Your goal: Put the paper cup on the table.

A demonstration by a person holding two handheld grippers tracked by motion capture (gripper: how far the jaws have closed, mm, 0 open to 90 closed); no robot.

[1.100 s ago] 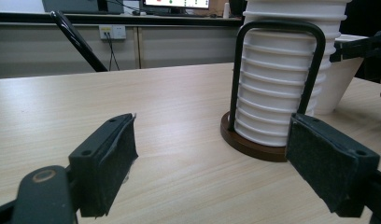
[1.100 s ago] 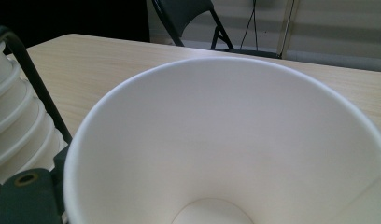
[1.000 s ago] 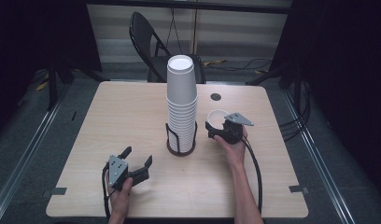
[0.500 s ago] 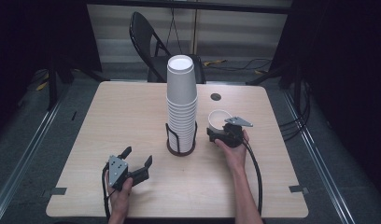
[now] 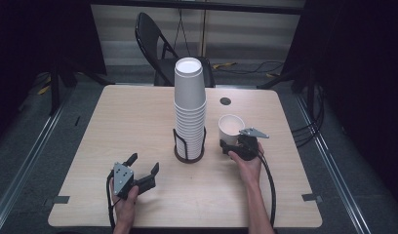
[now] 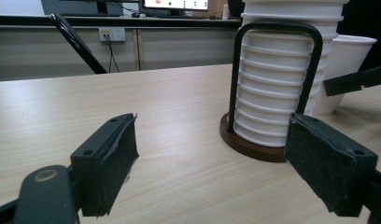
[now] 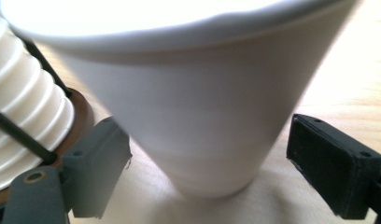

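The right tool (image 5: 229, 146) stands wide open, its two jaws either side of one white paper cup (image 5: 231, 128) upright on the tabletop (image 5: 138, 112), seemingly without touching it. Just beside it, one wire-and-wood holder (image 5: 189, 155) carries one tall stack of cups (image 5: 189, 105). The left tool (image 5: 143, 168), also wide open and empty, rests near the front edge.
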